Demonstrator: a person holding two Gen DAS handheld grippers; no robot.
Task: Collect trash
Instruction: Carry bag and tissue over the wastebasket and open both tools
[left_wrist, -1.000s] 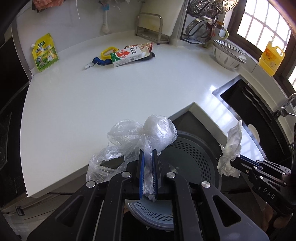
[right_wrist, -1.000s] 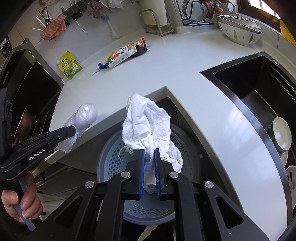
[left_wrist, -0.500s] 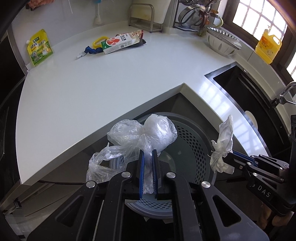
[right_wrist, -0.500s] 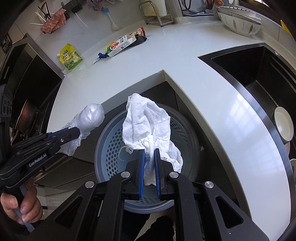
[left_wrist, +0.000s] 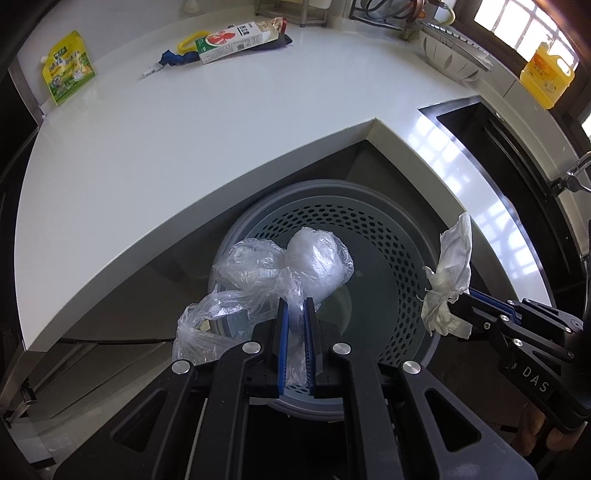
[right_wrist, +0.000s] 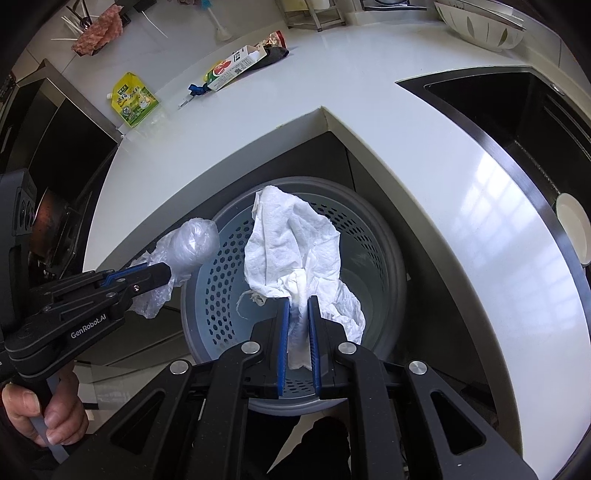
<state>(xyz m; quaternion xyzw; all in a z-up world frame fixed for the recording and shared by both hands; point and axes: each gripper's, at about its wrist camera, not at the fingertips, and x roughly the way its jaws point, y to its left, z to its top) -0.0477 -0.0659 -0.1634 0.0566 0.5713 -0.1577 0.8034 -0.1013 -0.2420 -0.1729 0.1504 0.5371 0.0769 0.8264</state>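
A round grey perforated bin (left_wrist: 402, 258) (right_wrist: 384, 258) stands on the floor in the inner corner of the white counter. Above its left side my left gripper (left_wrist: 295, 306) (right_wrist: 162, 271) is shut on a crumpled clear plastic bag (left_wrist: 303, 258) (right_wrist: 192, 240). My right gripper (right_wrist: 298, 302) (left_wrist: 460, 310) is shut on a crumpled white paper towel (right_wrist: 288, 243) (left_wrist: 448, 280), which hangs over the bin's opening. On the far counter lie a red and white carton (left_wrist: 229, 42) (right_wrist: 232, 66) and a yellow-green pouch (left_wrist: 68, 70) (right_wrist: 135, 101).
A dark sink (left_wrist: 517, 166) (right_wrist: 517, 122) is set into the counter at the right, with a white dish (right_wrist: 572, 229) inside. A yellow bottle (left_wrist: 546, 75) and a white colander (left_wrist: 454, 59) stand behind it. A hand (right_wrist: 40, 413) holds the left gripper's handle. A dark appliance front (right_wrist: 48, 147) is at left.
Both grippers have sunk toward the bin with their loads still held. The bin has grown larger in both views and the counter has slid upward.
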